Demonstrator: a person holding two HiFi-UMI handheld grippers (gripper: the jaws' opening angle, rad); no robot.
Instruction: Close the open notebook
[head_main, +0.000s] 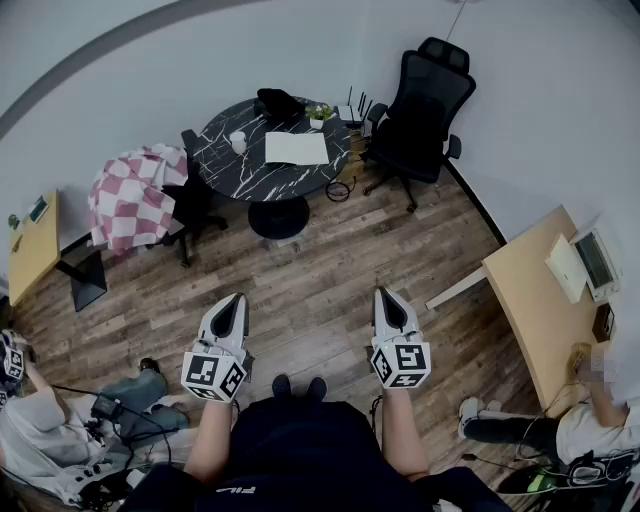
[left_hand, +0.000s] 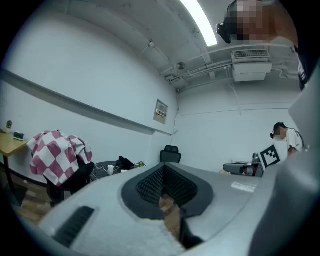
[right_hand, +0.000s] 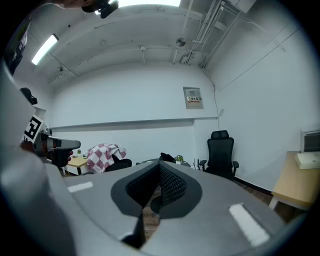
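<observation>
We keep left gripper (head_main: 231, 303) and right gripper (head_main: 387, 300) closed, empty; brown wood-plank floor (head_main: 320, 270) runs to round black marble table (head_main: 228, 165) edge, white open notebook (head_main: 296, 148) on top.

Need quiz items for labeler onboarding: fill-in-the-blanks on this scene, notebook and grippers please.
1. On the round black table, the notebook lies ____.
2. The left gripper and right gripper both have jaws ____, holding nothing.
3. In the head view, the black office chair stands on the table's ____ side.
Missing words: open; shut; right.
</observation>
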